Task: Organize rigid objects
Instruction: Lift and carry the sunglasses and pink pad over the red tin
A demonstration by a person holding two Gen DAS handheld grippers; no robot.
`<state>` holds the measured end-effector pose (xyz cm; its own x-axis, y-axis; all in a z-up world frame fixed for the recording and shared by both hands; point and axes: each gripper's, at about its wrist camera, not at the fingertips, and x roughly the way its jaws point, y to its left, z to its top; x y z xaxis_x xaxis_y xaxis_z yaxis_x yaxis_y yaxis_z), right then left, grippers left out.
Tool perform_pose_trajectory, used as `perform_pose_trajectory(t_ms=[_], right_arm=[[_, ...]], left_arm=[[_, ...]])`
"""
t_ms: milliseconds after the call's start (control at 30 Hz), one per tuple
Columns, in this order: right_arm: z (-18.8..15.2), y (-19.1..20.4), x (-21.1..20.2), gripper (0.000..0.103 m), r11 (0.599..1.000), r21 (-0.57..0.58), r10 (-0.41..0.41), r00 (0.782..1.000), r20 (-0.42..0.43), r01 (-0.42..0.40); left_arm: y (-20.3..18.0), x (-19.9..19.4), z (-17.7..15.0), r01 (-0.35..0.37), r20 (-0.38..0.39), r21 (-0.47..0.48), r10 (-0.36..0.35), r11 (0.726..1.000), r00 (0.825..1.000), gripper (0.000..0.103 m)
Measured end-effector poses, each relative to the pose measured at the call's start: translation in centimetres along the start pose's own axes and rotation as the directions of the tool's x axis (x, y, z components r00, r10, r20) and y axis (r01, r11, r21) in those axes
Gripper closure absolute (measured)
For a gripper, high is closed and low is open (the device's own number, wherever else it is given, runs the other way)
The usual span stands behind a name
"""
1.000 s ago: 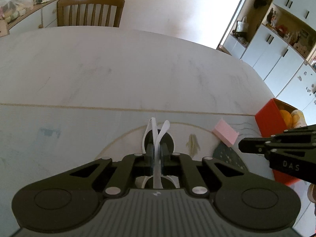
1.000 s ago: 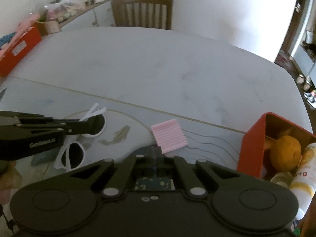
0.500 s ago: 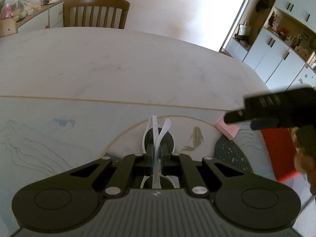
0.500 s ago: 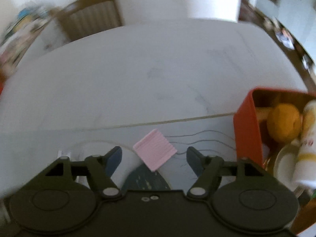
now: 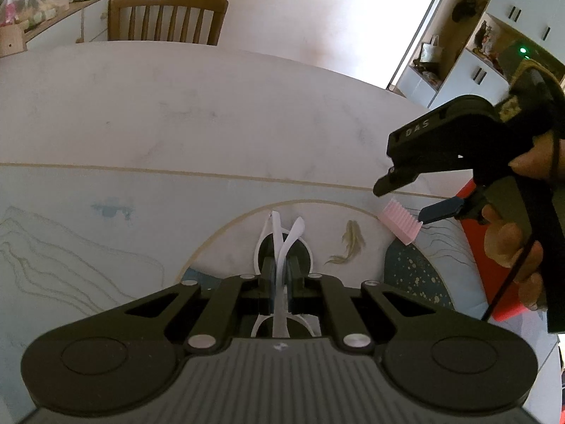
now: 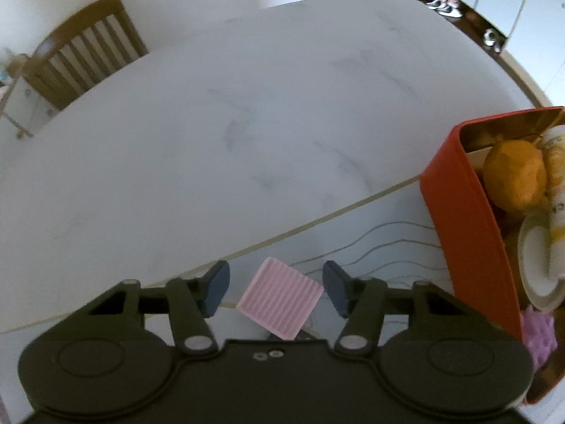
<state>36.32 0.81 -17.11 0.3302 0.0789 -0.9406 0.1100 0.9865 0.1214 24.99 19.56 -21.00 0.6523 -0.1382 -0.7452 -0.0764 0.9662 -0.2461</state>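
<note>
White-framed sunglasses [image 5: 282, 247] lie on the patterned mat, and my left gripper [image 5: 281, 268] is shut on their folded white temples. A ribbed pink block [image 6: 280, 297] rests flat on the mat, seen also in the left wrist view as the pink block [image 5: 400, 221]. My right gripper [image 6: 275, 289] points steeply down over it, jaws closing with the block between them and a gap on both sides. In the left wrist view the right gripper [image 5: 409, 199] hangs just above the block, held by a hand [image 5: 512, 243].
A red box [image 6: 462, 219] at the right holds an orange fruit [image 6: 512, 173], a white tub and a bottle. A purple knobbly item [image 6: 538, 335] lies at its near end. A wooden chair [image 5: 166, 17] stands behind the white table [image 5: 212, 113]. Cabinets line the right wall.
My right gripper swung over the pink block, rolled, and went from shut to open around it. The left gripper has stayed shut on the sunglasses.
</note>
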Motion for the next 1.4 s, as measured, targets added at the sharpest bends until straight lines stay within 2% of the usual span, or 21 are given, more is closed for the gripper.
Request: perform_pose_trajectory(t_ms=[167, 333, 400, 467, 533, 700, 767, 833, 1200, 1400], right_arm=[[-0.3, 0.9, 0.4, 0.046, 0.997, -0.026, -0.067, 0.998, -0.005, 0.066], [-1.0, 1.2, 0.1, 0.048, 0.986, -0.143, -0.079, 0.997, 0.017, 0.080], [-1.5, 0.7, -0.1, 0.049, 0.983, -0.174, -0.065, 0.998, 0.018, 0.067], [-2.2, 0.1, -0.4, 0.057, 0.978, -0.204, -0.048, 0.999, 0.021, 0.052], [-2.9, -0.7, -0.7, 0.059, 0.973, -0.231, -0.020, 1.000, 0.019, 0.024], [-5.1, -3.3, -2.2, 0.061, 0.955, -0.283, 0.096, 0.995, 0.013, -0.088], [-5.8, -3.7, -2.6, 0.061, 0.949, -0.300, 0.098, 0.995, 0.008, -0.091], [-6.3, -4.9, -3.3, 0.062, 0.944, -0.292, 0.159, 0.987, 0.004, -0.151], [-8.7, -7.2, -8.2, 0.062, 0.915, -0.346, 0.240, 0.970, 0.047, -0.210], [-8.9, -9.7, -11.7, 0.061, 0.912, -0.348, 0.264, 0.960, 0.090, -0.218]], left_arm=[[0.2, 0.2, 0.0, 0.008, 0.001, 0.000, -0.008, 1.000, 1.000, 0.097], [0.2, 0.2, -0.1, 0.010, 0.002, 0.001, -0.010, 1.000, 1.000, 0.097], [0.3, 0.2, -0.1, 0.011, 0.002, 0.002, -0.011, 1.000, 1.000, 0.097], [0.2, 0.1, -0.1, 0.011, 0.001, 0.002, -0.011, 1.000, 1.000, 0.097], [0.2, 0.1, -0.1, 0.015, -0.003, -0.001, -0.015, 1.000, 1.000, 0.097], [0.4, -0.3, -0.2, 0.021, -0.011, -0.005, -0.021, 1.000, 1.000, 0.097], [0.3, -0.6, -0.4, 0.022, -0.015, -0.004, -0.023, 1.000, 1.000, 0.097], [0.1, -0.9, -0.5, 0.025, -0.018, -0.004, -0.025, 1.000, 1.000, 0.097], [-2.1, -3.2, -0.9, 0.062, -0.025, 0.004, -0.062, 0.998, 0.998, 0.098], [-3.9, -4.6, -0.8, 0.066, 0.002, 0.023, -0.066, 0.998, 0.998, 0.098]])
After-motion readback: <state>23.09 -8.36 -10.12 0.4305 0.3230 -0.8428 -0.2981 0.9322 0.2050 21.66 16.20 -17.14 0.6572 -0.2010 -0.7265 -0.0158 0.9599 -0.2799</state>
